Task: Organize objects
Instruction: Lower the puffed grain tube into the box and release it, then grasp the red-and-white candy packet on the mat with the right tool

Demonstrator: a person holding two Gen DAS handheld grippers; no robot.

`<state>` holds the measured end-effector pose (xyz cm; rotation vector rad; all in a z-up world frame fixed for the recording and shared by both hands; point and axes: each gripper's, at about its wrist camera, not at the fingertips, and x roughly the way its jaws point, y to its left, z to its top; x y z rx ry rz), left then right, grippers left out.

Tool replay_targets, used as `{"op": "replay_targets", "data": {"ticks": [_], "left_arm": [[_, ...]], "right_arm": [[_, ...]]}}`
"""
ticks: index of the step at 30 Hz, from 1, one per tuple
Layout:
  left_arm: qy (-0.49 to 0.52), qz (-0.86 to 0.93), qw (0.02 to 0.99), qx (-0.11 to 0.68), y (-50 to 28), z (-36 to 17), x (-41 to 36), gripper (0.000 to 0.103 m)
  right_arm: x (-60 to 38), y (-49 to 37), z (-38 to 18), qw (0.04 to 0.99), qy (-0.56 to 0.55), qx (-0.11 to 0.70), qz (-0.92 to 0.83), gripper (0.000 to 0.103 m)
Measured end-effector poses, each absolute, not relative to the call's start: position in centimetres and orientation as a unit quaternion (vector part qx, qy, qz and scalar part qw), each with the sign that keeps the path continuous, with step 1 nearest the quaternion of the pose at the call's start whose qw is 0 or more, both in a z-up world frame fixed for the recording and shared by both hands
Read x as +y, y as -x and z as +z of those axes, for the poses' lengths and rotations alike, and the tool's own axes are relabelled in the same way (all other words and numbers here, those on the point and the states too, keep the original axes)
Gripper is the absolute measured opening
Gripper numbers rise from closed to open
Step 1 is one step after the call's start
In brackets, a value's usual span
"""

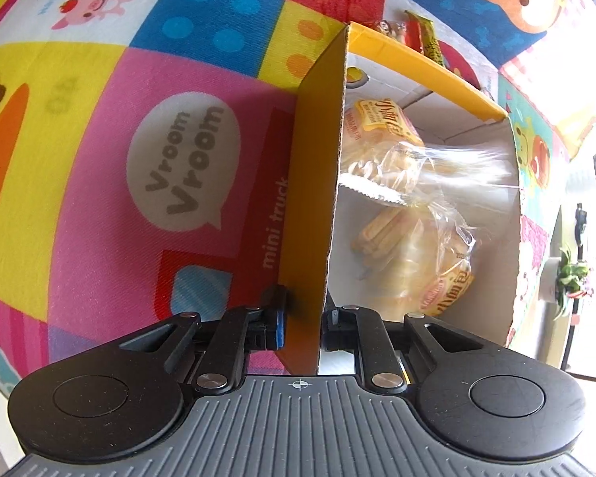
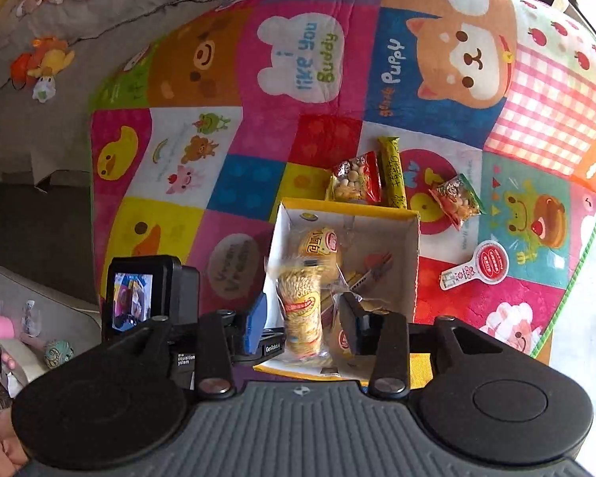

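A yellow cardboard box (image 2: 413, 246) with a white inside stands on the cartoon play mat. My left gripper (image 1: 304, 320) is shut on the box's left wall (image 1: 318, 183), one finger outside and one inside. Clear bread packets (image 1: 393, 183) lie in the box. My right gripper (image 2: 306, 318) hovers open above the box's near end. A bread packet (image 2: 302, 314), blurred, hangs between its fingers, touching neither that I can see. Another packet (image 2: 318, 244) lies deeper in the box.
Beyond the box lie a red snack bag (image 2: 355, 179), a yellow-green bar (image 2: 393, 173) and a green-red snack bag (image 2: 457, 198). A round red-and-white tag (image 2: 482, 264) lies right of the box. A grey blanket with small toys (image 2: 47, 59) is at the far left.
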<state>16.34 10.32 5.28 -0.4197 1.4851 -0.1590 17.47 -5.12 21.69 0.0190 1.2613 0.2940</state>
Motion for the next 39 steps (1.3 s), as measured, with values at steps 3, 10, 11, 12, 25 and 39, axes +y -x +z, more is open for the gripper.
{"op": "replay_targets", "data": {"ticks": [3,10,11,12,25,39], "left_arm": [[0.195,-0.060,0.711,0.673,-16.6,5.3,10.2,0.018],[0.197,-0.036,0.701,0.684,-17.1,5.1,9.9,0.017],[0.195,-0.033,0.700,0.686,-17.2,5.2,9.8,0.017],[0.193,-0.030,0.700,0.687,-17.3,5.2,9.6,0.016],[0.200,0.022,0.699,0.686,-16.2,5.9,8.4,0.013],[0.198,-0.006,0.710,0.676,-15.3,5.6,9.0,0.014]], "right_arm": [[-8.2,-18.1,21.8,0.803,-0.017,0.582,0.123,0.044],[-19.2,-19.1,18.9,0.795,-0.072,0.601,0.043,0.050],[-20.3,-19.5,18.2,0.791,-0.083,0.605,0.037,0.050],[-21.0,-20.0,17.7,0.788,-0.089,0.608,0.036,0.050],[-14.7,-36.9,5.1,0.621,-0.384,0.678,0.081,0.059],[-9.7,-38.0,-2.6,0.557,-0.432,0.689,-0.169,0.071]]}}
